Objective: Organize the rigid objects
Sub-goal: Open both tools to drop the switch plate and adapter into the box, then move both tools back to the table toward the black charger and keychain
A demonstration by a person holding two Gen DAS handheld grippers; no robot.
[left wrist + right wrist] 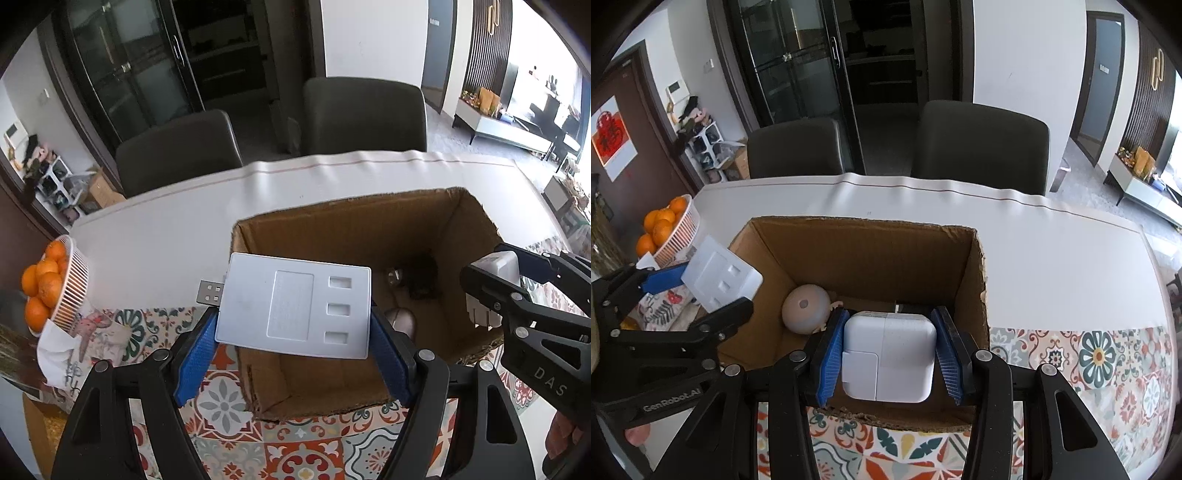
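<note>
My left gripper (293,325) is shut on a flat white USB charger (295,304) with a metal plug at its left end, held over the near left part of an open cardboard box (351,221). It also shows in the right wrist view (720,280). My right gripper (886,350) is shut on a white square power adapter (888,354), held over the box (971,280) near its front right. The right gripper also shows at the right of the left wrist view (491,291). A beige round object (805,308) lies inside the box.
A white basket of oranges (70,284) stands at the table's left edge. Two dark chairs (364,114) stand behind the white table (166,229). A patterned cloth (1089,354) covers the near side of the table. Dark small items lie at the box's bottom (421,277).
</note>
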